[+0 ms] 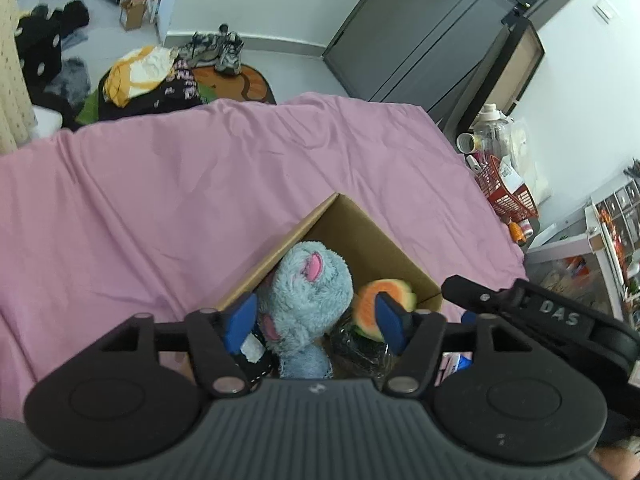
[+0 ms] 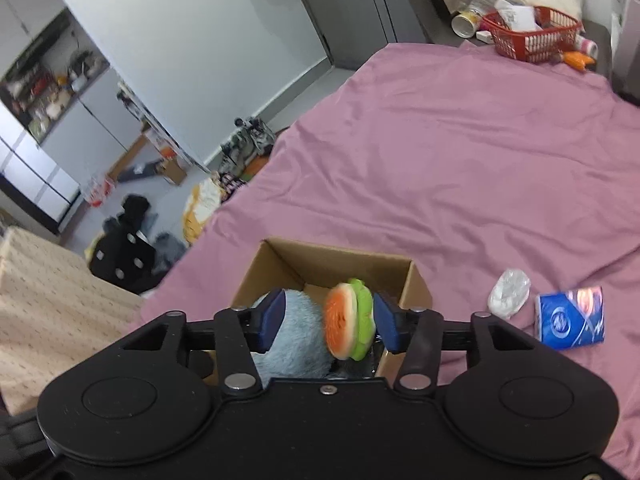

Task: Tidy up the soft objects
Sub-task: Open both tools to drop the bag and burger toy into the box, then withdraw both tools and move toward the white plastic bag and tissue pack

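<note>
A cardboard box (image 1: 362, 236) is set on the pink bedsheet (image 1: 160, 208), near its right edge. A blue-grey plush toy (image 1: 310, 292) is lodged against the box's left wall; an orange-and-green plush slice (image 2: 350, 320) is seen at its right. The left gripper (image 1: 316, 320) is held above the box, jaws apart, nothing clamped. The right gripper (image 2: 330, 320) is held over the slice, jaws apart, pads clear of it. A white crumpled bag (image 2: 509, 293) and a blue tissue pack (image 2: 571, 315) lie on the sheet right of the box.
</note>
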Demonstrator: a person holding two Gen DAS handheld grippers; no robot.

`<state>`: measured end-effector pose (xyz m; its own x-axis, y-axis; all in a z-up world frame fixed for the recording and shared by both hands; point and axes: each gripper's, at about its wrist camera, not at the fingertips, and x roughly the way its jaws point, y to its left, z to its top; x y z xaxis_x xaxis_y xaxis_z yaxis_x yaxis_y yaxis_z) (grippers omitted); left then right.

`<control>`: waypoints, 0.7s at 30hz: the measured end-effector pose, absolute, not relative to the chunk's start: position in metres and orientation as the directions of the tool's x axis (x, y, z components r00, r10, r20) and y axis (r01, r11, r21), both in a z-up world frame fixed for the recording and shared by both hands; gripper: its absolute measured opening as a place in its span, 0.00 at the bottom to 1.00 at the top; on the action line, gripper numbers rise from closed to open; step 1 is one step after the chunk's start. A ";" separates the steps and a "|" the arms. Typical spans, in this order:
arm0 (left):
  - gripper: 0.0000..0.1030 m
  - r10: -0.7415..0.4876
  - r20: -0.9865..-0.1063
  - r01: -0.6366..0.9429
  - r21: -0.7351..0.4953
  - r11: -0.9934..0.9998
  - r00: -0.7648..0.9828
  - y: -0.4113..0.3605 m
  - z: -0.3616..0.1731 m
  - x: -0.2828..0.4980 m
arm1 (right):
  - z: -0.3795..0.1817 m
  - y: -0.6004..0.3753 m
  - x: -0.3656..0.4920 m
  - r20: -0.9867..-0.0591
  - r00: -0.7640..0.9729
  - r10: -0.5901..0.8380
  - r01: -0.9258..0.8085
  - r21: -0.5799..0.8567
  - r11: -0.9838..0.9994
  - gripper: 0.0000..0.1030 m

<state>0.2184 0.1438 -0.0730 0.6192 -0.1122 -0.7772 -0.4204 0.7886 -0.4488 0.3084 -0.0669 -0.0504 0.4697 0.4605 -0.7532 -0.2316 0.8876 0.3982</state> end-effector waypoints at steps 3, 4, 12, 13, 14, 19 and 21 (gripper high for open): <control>0.71 -0.098 -0.781 -0.418 -0.430 0.801 0.616 0.141 -0.067 0.216 | -0.044 -0.072 0.300 -0.752 0.485 0.446 -0.221 0.389 0.895 0.52; 0.71 -0.097 -0.783 -0.419 -0.427 0.801 0.614 0.140 -0.065 0.215 | -0.042 -0.073 0.297 -0.751 0.488 0.444 -0.219 0.387 0.896 0.52; 0.77 -0.077 -0.769 -0.395 -0.408 0.823 0.635 0.137 -0.047 0.202 | -0.035 -0.083 0.277 -0.756 0.501 0.421 -0.201 0.372 0.906 0.57; 0.79 -0.074 -0.769 -0.394 -0.404 0.826 0.634 0.137 -0.046 0.200 | -0.033 -0.085 0.274 -0.753 0.504 0.422 -0.199 0.374 0.906 0.58; 0.79 -0.070 -0.771 -0.395 -0.399 0.828 0.633 0.136 -0.045 0.199 | -0.032 -0.088 0.270 -0.749 0.508 0.425 -0.198 0.379 0.904 0.60; 0.79 -0.041 -0.773 -0.403 -0.375 0.835 0.634 0.130 -0.035 0.187 | -0.021 -0.104 0.253 -0.726 0.532 0.436 -0.208 0.387 0.898 0.71; 0.79 -0.025 -0.770 -0.409 -0.366 0.836 0.637 0.127 -0.029 0.181 | -0.015 -0.109 0.247 -0.717 0.544 0.435 -0.217 0.381 0.899 0.78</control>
<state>0.1811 0.1271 -0.0294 0.6371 -0.0253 -0.7703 -0.4089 0.8361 -0.3657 0.2467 -0.1089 -0.0147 0.5444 0.4353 -0.7170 -0.2172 0.8988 0.3808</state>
